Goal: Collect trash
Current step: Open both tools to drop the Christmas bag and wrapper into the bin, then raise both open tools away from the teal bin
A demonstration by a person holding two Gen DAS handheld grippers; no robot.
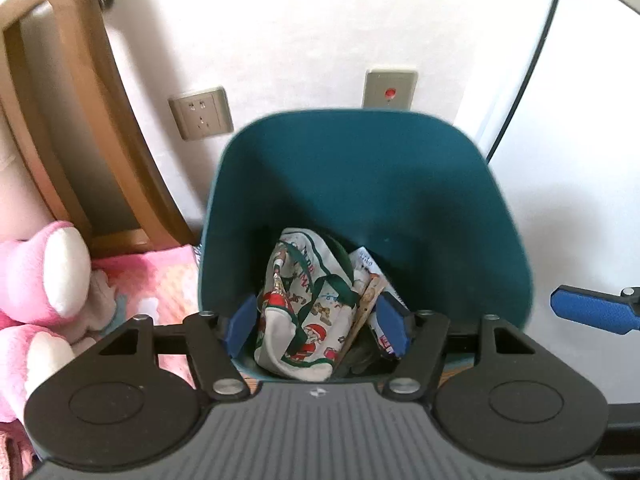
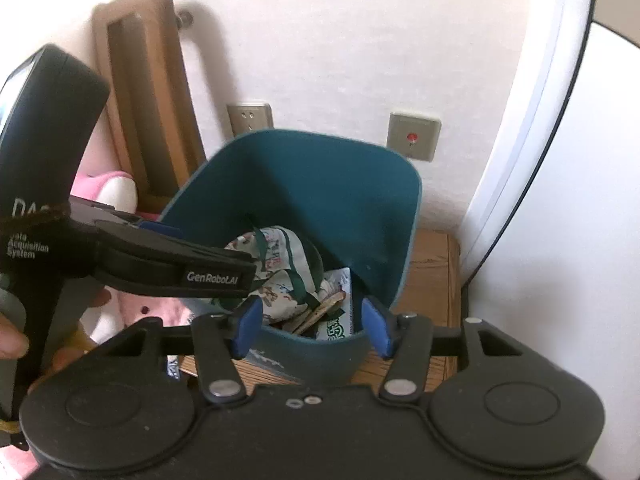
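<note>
A dark teal bin [image 1: 360, 184] stands against the wall, and I look down into it. Inside lies a white bag [image 1: 304, 312] printed with red and green Christmas figures, beside wrappers and a flat wooden stick [image 1: 366, 308]. My left gripper [image 1: 317, 326] hovers open over the bin's near rim; its blue pads flank the bag in the picture without touching it. My right gripper [image 2: 312, 328] is open too, over the same rim, with nothing held. In the right wrist view the bin [image 2: 320, 184] holds the bag [image 2: 280, 272] and a green-and-white carton [image 2: 336, 324].
A wooden bed frame [image 1: 80, 120] and pink plush toys [image 1: 44, 272] lie left of the bin. The bin stands on a wooden stand [image 2: 432, 276]. Wall sockets [image 1: 200, 114] sit behind it, and a white panel [image 2: 560, 240] stands to the right. A hand [image 2: 12, 344] holds the left gripper's body [image 2: 172, 264].
</note>
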